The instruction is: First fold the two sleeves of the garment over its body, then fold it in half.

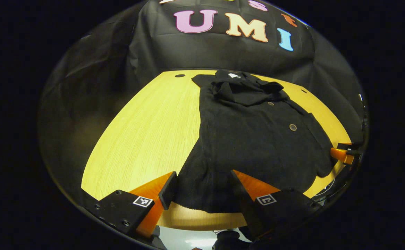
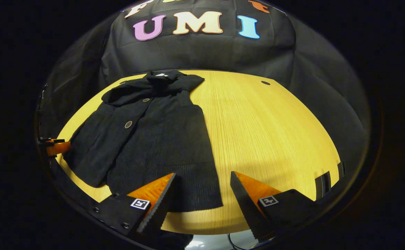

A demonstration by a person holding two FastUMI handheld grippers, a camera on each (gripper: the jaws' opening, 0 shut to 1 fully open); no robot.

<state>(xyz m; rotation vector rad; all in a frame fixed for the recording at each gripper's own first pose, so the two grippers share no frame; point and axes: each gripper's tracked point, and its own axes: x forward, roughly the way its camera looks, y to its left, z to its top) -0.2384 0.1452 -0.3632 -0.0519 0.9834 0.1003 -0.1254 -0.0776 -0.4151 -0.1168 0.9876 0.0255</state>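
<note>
A black garment [image 1: 251, 139] with round buttons lies flat on the yellow wooden table [image 1: 146, 139], collar at the far end and hem toward me. Its sleeves appear laid inward over the body. My left gripper [image 1: 202, 182] is open, its fingers standing over the hem's left corner. In the right gripper view the garment [image 2: 153, 139] lies to the left, and my right gripper [image 2: 202, 182] is open over the hem's right corner, one finger above cloth and the other above bare table [image 2: 264, 132]. Each gripper also shows at the other view's edge, the right gripper [image 1: 343, 153] and the left gripper [image 2: 55, 146].
The booth's black cloth wall [image 1: 223, 55] hangs behind the table's far edge. Small dark holes mark the tabletop near the far edge, one hole [image 1: 179, 75] on the left and one hole [image 2: 265, 82] on the right. The table's near edge runs just below the hem.
</note>
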